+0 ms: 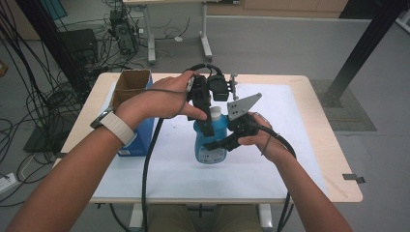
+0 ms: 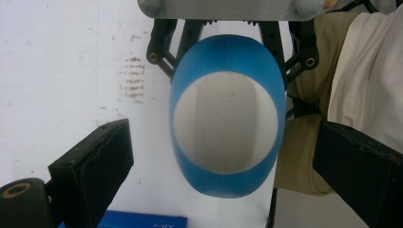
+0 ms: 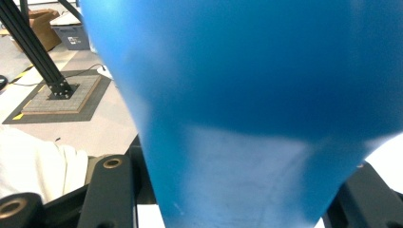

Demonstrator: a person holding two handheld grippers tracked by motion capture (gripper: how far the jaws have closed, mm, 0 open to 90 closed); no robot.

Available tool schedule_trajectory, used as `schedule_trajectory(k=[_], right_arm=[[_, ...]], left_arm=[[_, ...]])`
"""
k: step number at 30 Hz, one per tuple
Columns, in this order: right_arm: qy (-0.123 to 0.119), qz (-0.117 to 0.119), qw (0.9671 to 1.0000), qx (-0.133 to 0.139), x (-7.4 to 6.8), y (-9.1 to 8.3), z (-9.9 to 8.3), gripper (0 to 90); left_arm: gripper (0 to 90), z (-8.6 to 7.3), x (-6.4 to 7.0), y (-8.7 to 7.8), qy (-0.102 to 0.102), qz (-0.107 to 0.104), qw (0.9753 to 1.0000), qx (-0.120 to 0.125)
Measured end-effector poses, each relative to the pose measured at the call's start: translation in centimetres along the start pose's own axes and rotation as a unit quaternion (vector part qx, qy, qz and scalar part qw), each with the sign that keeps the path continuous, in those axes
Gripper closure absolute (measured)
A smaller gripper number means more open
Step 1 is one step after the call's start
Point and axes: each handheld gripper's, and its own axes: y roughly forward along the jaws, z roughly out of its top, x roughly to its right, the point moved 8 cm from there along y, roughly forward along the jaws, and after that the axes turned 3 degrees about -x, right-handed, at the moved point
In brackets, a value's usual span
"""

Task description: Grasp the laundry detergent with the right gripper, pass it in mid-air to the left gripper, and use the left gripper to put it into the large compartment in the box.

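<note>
1. Right tool (image 1: 220, 142) grips the blue bottle (image 1: 211, 140) low on its body, jaws clenched on both sides.
2. Left tool (image 1: 209, 126) hovers above the bottle's white cap (image 1: 215, 112), jaws spread wide.
3. Bottle stands upright mid-desk (image 1: 300, 159), beside the blue box (image 1: 140, 137).

Left tool (image 1: 209, 126) hanging jaws-down from above, jaws spread wide, left hand (image 1: 162, 99) gripping its body. Right tool (image 1: 212, 145) coming in sideways from right, jaws clamping, right hand (image 1: 263, 140) holding it low.
</note>
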Motion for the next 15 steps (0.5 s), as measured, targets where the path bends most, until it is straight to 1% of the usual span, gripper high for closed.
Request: schedule_trajectory(k=[4,15], right_arm=[[-0.003,-0.002,1.0,-0.002,0.09,-0.01,-0.06,43.7],[0.001,-0.001,1.0,-0.003,0.03,0.0,-0.09,43.7]], left_arm=[[6.8,-0.01,0.0,0.01,0.0,0.0,1.0,0.0],[6.8,-0.03,0.02,-0.03,0.001,0.0,1.0,-0.001]])
